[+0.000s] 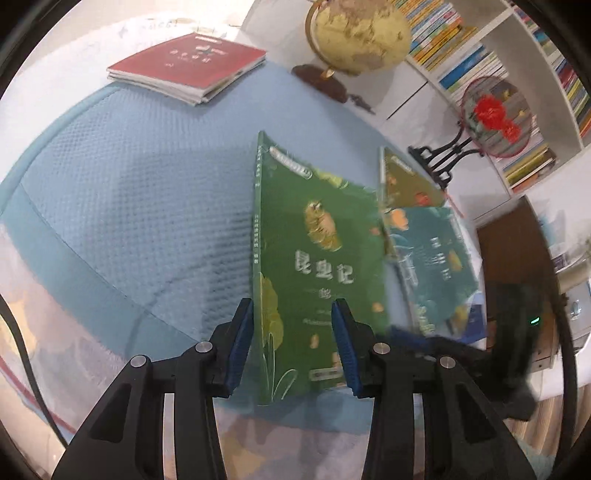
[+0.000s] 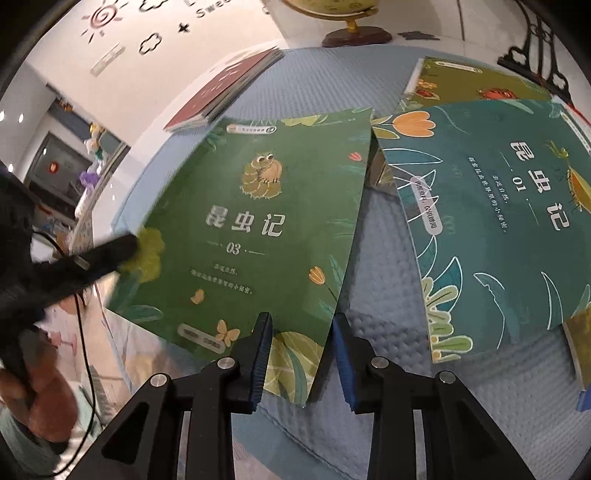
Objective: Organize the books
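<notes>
Left wrist view: my left gripper (image 1: 293, 345) and right gripper (image 2: 301, 360) each pinched the green book (image 1: 317, 258); opposing pulls could tear its cover toward 12 o'clock.

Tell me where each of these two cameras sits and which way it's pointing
Left wrist: on the left gripper, angled down over the blue mat toward the bookshelf; its fingers straddle the green book.
Right wrist: on the right gripper, angled down at that book's corner; a hand shows.
Shared: green book, teal book, red book, globe.
</notes>
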Tool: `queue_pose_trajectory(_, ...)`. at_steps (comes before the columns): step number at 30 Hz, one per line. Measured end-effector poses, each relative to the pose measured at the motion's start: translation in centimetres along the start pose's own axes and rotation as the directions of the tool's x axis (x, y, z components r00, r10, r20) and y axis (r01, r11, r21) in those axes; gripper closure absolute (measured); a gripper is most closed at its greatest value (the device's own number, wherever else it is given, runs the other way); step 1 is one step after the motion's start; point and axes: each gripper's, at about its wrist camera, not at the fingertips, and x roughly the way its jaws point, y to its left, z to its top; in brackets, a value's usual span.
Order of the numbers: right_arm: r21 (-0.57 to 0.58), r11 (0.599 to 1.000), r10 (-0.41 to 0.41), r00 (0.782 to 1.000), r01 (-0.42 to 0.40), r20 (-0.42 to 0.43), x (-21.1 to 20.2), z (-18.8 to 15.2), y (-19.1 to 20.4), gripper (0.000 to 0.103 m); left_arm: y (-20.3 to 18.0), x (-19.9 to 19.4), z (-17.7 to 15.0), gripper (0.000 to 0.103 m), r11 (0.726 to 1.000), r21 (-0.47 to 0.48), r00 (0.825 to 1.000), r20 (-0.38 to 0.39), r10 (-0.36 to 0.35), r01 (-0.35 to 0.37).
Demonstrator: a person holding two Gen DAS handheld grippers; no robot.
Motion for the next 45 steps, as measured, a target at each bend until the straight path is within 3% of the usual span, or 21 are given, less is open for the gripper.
queue_pose_trajectory(3,-0.004,1.0,-0.004,1.0,0.004,0.006,0.1,0.4,0.0,0.07,0.3,1.7,0.2,0.082,0.997,-0.023,0.997,-0.041,-0.069,0.068)
queue_pose_trajectory(6,0.008,1.0,0.0,1.0,0.0,0.009,0.1,1.0,0.0,0.069,0.5,2.2,1.2,0.087,0.993,-0.053,0.994,-0.021,-0.105,0.104)
queue_pose_trajectory(8,0.039,0.999,0.011,1.0,-0.011,0.004,-0.1,1.5,-0.3,0.069,1.4,2.5,2.2,0.09,0.978,-0.123,0.985,-0.02,-0.171,0.168)
queue_pose_trajectory(10,0.073,0.996,0.041,0.999,-0.041,-0.005,-0.3,1.7,-0.8,0.068,2.8,2.7,3.3,0.091,0.937,-0.222,0.96,-0.018,-0.279,0.268)
queue_pose_trajectory(12,0.13,0.987,0.096,0.995,-0.093,-0.02,-0.4,1.8,-1.4,0.06,3.7,2.8,4.2,0.091,0.901,-0.282,0.937,-0.017,-0.35,0.331)
queue_pose_trajectory(14,0.194,0.968,0.161,0.987,-0.156,-0.009,-0.5,1.6,-2.1,0.046,4.1,2.9,4.9,0.091,0.876,-0.307,0.916,-0.03,-0.399,0.372)
queue_pose_trajectory(16,0.256,0.941,0.228,0.974,-0.223,0.011,-0.3,1.4,-2.7,0.046,4.5,3.4,5.4,0.091,0.85,-0.343,0.897,-0.048,-0.44,0.399)
queue_pose_trajectory(20,0.398,0.836,0.376,0.923,-0.377,0.083,0.6,0.9,-4.4,0.046,5.9,4.4,6.1,0.091,0.772,-0.449,0.843,-0.072,-0.534,0.45)
queue_pose_trajectory(22,0.443,0.781,0.425,0.894,-0.44,0.139,1.0,0.8,-5.2,0.046,6.4,4.8,6.4,0.091,0.747,-0.475,0.82,-0.087,-0.565,0.465)
queue_pose_trajectory(23,0.46,0.756,0.439,0.882,-0.465,0.17,1.1,0.8,-5.5,0.051,6.5,4.9,6.6,0.091,0.756,-0.467,0.82,-0.106,-0.563,0.458)
queue_pose_trajectory(24,0.472,0.738,0.448,0.873,-0.482,0.19,1.2,0.9,-5.7,0.058,6.5,4.9,6.8,0.091,0.783,-0.438,0.83,-0.133,-0.542,0.441)
queue_pose_trajectory(25,0.488,0.737,0.433,0.881,-0.468,0.191,1.4,1.0,-5.9,0.07,6.3,4.8,7.2,0.091,0.826,-0.389,0.852,-0.165,-0.497,0.407)
queue_pose_trajectory(26,0.487,0.749,0.411,0.891,-0.45,0.191,1.3,1.2,-5.9,0.078,5.7,4.7,7.4,0.091,0.881,-0.31,0.881,-0.202,-0.427,0.356)
queue_pose_trajectory(27,0.477,0.767,0.387,0.902,-0.43,0.191,1.1,1.3,-5.7,0.08,4.9,4.6,7.6,0.09,0.926,-0.222,0.903,-0.239,-0.356,0.307)
queue_pose_trajectory(28,0.463,0.789,0.359,0.915,-0.404,0.185,0.8,1.4,-5.4,0.082,4.1,4.6,7.6,0.09,0.953,-0.136,0.917,-0.265,-0.297,0.27)
queue_pose_trajectory(30,0.402,0.864,0.264,0.952,-0.304,0.153,0.2,1.8,-3.9,0.083,2.5,4.6,7.5,0.089,0.974,-0.011,0.932,-0.288,-0.22,0.227)
queue_pose_trajectory(32,0.306,0.933,0.152,0.979,-0.187,0.136,-0.8,2.6,-1.5,0.084,1.0,4.2,7.4,0.088,0.977,0.12,0.951,-0.275,-0.14,0.179)
queue_pose_trajectory(34,0.218,0.972,0.058,0.987,-0.09,0.147,-1.9,3.3,0.8,0.084,-0.2,3.5,7.9,0.088,0.964,0.214,0.963,-0.251,-0.103,0.159)
queue_pose_trajectory(41,0.111,0.994,-0.033,0.97,0.006,0.24,-6.0,5.8,5.9,0.084,1.1,0.2,13.4,0.088,0.938,0.257,0.966,-0.17,-0.193,0.233)
queue_pose_trajectory(45,0.07,0.997,-0.036,0.952,0.016,0.303,-6.0,10.2,8.9,0.084,2.6,-1.9,17.4,0.088,0.929,0.279,0.97,-0.098,-0.222,0.241)
